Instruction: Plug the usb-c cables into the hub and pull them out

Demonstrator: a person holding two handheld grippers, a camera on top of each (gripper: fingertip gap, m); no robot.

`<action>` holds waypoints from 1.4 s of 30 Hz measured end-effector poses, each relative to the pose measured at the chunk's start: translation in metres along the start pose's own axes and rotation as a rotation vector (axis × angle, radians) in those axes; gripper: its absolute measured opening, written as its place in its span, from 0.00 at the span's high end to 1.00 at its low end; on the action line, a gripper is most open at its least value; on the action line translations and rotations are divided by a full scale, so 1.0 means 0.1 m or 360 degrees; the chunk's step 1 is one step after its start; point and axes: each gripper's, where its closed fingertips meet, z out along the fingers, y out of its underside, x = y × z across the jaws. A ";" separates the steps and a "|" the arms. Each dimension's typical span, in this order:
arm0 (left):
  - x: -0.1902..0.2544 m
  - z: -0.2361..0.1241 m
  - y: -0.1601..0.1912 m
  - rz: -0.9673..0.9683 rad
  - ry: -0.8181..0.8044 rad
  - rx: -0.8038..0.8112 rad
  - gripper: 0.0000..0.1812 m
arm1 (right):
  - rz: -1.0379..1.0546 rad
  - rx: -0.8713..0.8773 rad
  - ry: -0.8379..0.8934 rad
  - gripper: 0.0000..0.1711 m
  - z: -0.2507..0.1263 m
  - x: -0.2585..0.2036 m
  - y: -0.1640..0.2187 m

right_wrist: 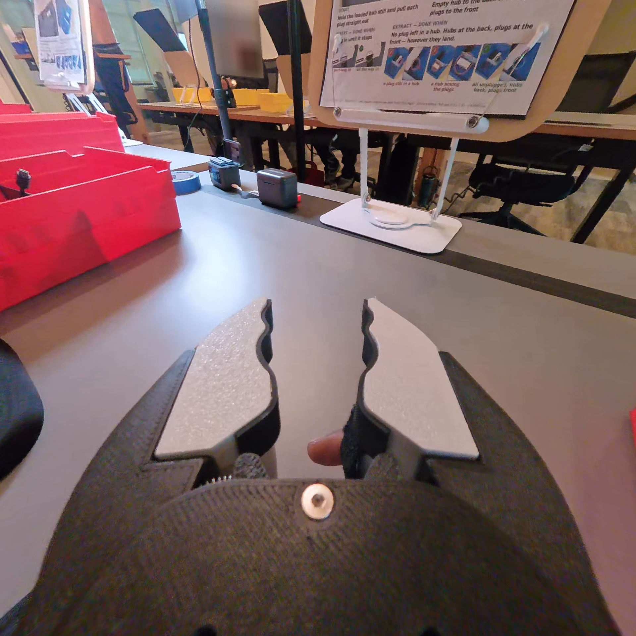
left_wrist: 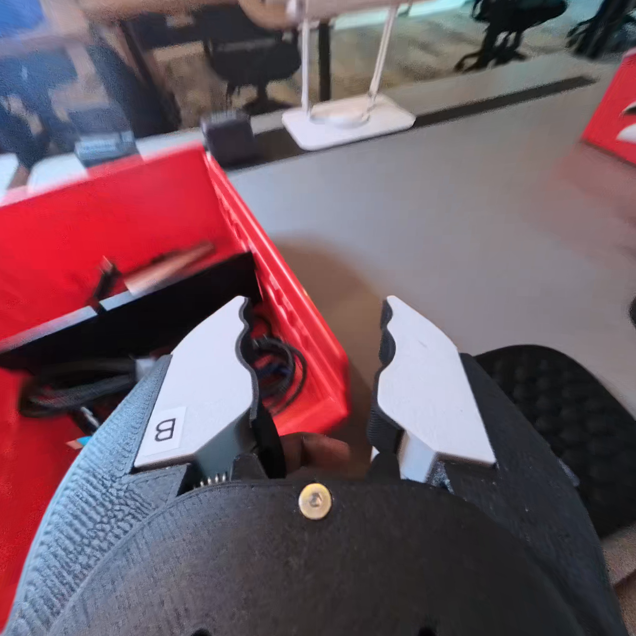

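Both tongs stand open and empty. The left gripper (left_wrist: 315, 303) hangs over the near right corner of the red bin (left_wrist: 103, 220), its left finger above the front compartment and its right finger over the grey table (left_wrist: 447, 223). Coiled black cables (left_wrist: 278, 371) lie in that compartment, just beside and below the left finger, not touched. Behind the black divider (left_wrist: 137, 309) a grey bar, probably the hub (left_wrist: 168, 266), lies with a black plug (left_wrist: 106, 272) beside it; blur hides the detail.

The right gripper (right_wrist: 317, 306) hovers over bare table, well apart from the bin.

Judgement: the cables are light and limp and will sag; each should be held by its stiff plug shell. The hub is rigid and light, may slide, and needs holding by its long sides.
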 end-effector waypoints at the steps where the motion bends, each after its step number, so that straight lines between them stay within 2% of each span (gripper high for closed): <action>1: -0.06 -0.07 -0.20 0.0060 0.0061 0.0041 0.60 | 0.0027 0.0004 -0.0014 0.71 0.00 0.01 0.00; 4: -0.31 -0.08 -0.64 0.0300 0.0280 -0.0045 0.60 | 0.0116 0.0005 -0.0060 0.71 0.01 0.03 0.01; 8: -1.03 0.47 -0.77 0.0425 0.0273 -0.0442 0.66 | 0.0134 0.0031 -0.0063 0.71 -0.02 0.03 0.00; 11: -1.45 0.94 -0.29 0.0534 0.0339 -0.0944 0.70 | 0.0071 0.0021 0.0000 0.71 -0.04 0.09 0.01; 13: -1.62 1.16 0.06 0.0593 0.0378 -0.1191 0.72 | 0.0061 0.0025 0.0028 0.72 -0.05 0.13 0.01; 19: -1.87 1.44 0.48 0.0718 0.0402 -0.1423 0.73 | 0.0142 0.0033 0.0010 0.72 -0.03 0.16 0.03; 25: -1.81 1.50 0.69 0.0792 0.0578 -0.1539 0.76 | 0.0084 -0.0001 0.0013 0.73 0.00 0.14 0.06; 28: -1.77 1.50 0.70 0.0685 0.0607 -0.1576 0.79 | 0.0078 0.0007 0.0024 0.73 -0.01 0.15 0.06; 31: -1.75 1.47 0.70 0.0680 0.0545 -0.1567 0.86 | 0.0084 0.0010 0.0015 0.73 -0.01 0.14 0.06; 34: -1.76 1.42 0.68 0.0705 0.0436 -0.1516 0.86 | 0.0066 0.0014 0.0004 0.74 -0.01 0.11 0.04; 37: -1.79 1.33 0.44 0.0703 0.0303 -0.1343 0.87 | 0.0046 0.0019 -0.0008 0.74 -0.01 0.08 0.03; 42: -1.76 1.07 -0.23 0.0737 0.0073 -0.0931 0.87 | 0.0021 0.0034 -0.0052 0.74 -0.02 0.00 0.00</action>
